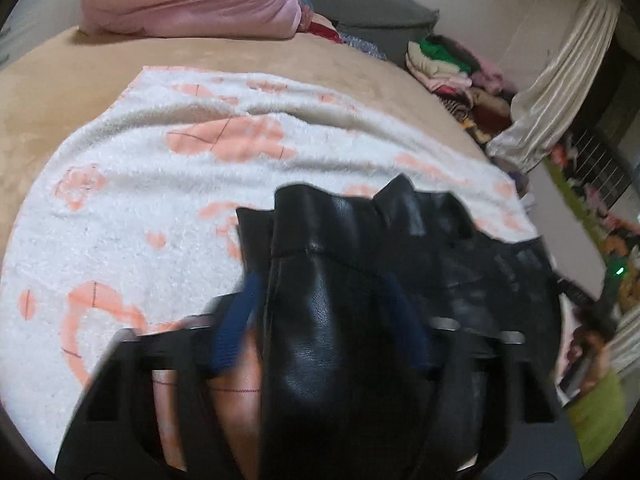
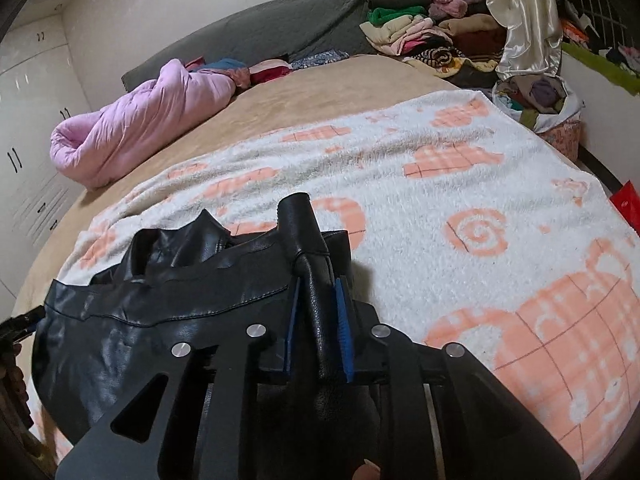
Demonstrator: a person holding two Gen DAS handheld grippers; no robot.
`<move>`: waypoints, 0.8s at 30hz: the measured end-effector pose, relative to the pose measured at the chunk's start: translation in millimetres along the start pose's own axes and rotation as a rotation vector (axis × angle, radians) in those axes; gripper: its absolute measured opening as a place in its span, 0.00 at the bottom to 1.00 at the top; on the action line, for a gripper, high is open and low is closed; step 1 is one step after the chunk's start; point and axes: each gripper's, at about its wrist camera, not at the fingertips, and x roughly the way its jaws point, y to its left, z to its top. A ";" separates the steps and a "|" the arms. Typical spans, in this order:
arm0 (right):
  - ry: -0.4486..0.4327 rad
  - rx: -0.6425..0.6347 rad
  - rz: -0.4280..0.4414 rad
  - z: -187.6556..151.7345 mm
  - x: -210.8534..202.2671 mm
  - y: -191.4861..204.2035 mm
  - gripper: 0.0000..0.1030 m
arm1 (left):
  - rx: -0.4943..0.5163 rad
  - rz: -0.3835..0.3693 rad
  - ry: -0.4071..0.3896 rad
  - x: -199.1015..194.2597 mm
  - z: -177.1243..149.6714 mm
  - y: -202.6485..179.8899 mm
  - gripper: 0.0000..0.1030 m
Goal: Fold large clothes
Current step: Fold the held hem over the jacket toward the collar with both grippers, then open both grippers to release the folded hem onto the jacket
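Note:
A black leather jacket (image 1: 460,248) hangs between both grippers above a white blanket with orange patterns (image 1: 140,184). My left gripper (image 1: 320,292) is shut on a bunched fold of the jacket, its blue pads (image 1: 236,328) pressing either side. In the right wrist view the jacket (image 2: 160,300) stretches off to the left. My right gripper (image 2: 318,304) is shut on a narrow rolled edge of it between blue pads (image 2: 344,320). The left view is motion-blurred.
The blanket (image 2: 440,184) covers a tan bed (image 2: 320,92). A rolled pink quilt (image 2: 132,124) lies at the far side, by a grey headboard cushion (image 2: 260,28). Piles of clothes (image 2: 432,36), a cream curtain (image 2: 524,12) and a laundry basket (image 2: 536,100) stand at the far right.

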 end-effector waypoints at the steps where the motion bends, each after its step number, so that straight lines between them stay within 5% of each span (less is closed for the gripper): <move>1: -0.005 -0.004 -0.002 0.1 -1.6 0.5 0.14 | 0.013 0.014 -0.012 -1.5 -1.2 -2.5 0.10; 6: -0.088 0.054 0.076 16.0 -28.7 -3.9 0.07 | 0.126 -0.001 -0.192 -44.6 18.0 -29.3 0.06; 9: -0.131 0.075 0.089 33.9 -31.0 -5.6 0.07 | 0.178 0.032 -0.226 -42.0 34.0 -36.2 0.05; 16: -0.033 0.050 0.025 31.2 30.0 1.0 0.07 | 0.110 0.092 -0.090 21.4 29.9 -4.1 0.07; 24: 0.064 0.069 -0.032 14.8 70.0 -8.0 0.15 | 0.052 0.110 -0.026 45.4 17.0 16.3 0.17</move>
